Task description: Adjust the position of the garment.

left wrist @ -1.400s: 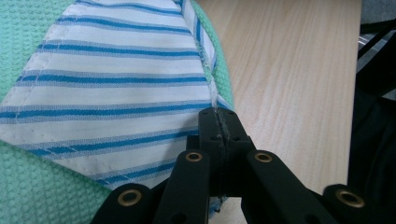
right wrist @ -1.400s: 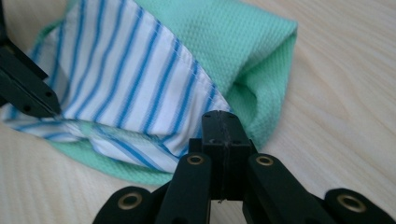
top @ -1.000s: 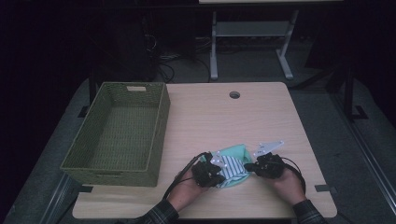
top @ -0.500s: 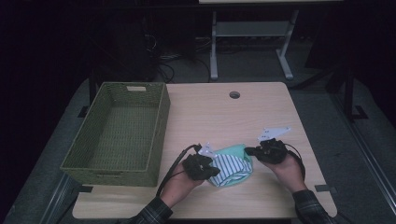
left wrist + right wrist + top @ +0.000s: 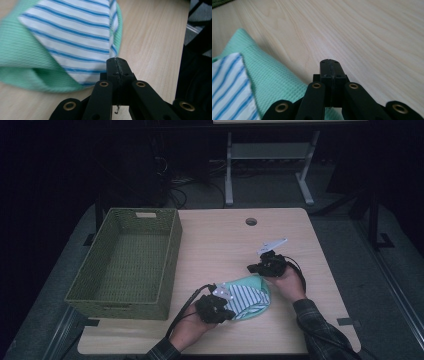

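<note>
— High view first: what sits on the table (image 5: 225, 240)?
— A green woven basket (image 5: 165, 270) along its left side, with nothing lying in it that I can see; its woven floor shows bare. Just to its right, near the front edge, lies a folded cloth (image 5: 247, 297), mint green outside with a blue-and-white striped layer on top.

— And the grippers?
— The left gripper (image 5: 220, 307) rests at the cloth's near-left corner. From the left gripper view its jaws are pressed together, tips right at the striped edge of the cloth (image 5: 70, 45); whether they pinch any fabric I cannot tell.

— The right one?
— The right gripper (image 5: 255, 267) is held just past the cloth's far-right edge, over bare wood. Its own view shows the jaws shut with nothing between them, the green cloth (image 5: 269, 75) beside and below them.

— Is the cloth in the basket?
— No, it lies on the table, beside the basket's right wall but apart from it
</note>
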Motion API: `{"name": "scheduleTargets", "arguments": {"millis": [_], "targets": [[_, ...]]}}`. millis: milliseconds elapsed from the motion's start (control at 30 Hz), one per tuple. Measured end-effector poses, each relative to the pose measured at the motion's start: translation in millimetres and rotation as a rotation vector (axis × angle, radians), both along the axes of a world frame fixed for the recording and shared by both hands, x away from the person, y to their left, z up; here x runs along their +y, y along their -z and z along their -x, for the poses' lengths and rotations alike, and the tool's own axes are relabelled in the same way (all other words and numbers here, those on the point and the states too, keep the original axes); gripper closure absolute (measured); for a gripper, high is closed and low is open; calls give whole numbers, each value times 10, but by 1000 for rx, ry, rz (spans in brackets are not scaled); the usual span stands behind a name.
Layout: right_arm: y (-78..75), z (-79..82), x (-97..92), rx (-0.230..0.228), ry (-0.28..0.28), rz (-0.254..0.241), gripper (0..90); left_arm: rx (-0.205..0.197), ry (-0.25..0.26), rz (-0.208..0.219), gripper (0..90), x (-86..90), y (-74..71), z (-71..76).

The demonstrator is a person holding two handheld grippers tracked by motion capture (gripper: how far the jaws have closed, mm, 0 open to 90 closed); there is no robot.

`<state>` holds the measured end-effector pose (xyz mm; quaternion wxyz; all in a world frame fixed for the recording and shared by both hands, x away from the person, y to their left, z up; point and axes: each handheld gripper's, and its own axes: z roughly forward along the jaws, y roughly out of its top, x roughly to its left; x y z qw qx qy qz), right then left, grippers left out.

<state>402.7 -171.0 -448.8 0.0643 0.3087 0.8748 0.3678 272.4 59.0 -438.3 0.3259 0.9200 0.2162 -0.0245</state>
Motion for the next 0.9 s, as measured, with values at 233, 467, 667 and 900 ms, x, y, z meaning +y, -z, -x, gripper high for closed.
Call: {"name": "scheduleTargets", "arguments": {"millis": [233, 467, 667, 900], "targets": [[92, -1, 17, 25, -4, 16, 898, -10, -8, -35, 895, 9, 59, -53], [134, 104, -132, 23, 7, 12, 898, -27, -31, -62, 895, 56, 77, -132], [139, 246, -273, 35, 23, 10, 898, -42, -69, -73, 895, 100, 82, -243], [126, 440, -403, 34, 19, 22, 898, -65, -104, -78, 895, 84, 59, -403]]}}
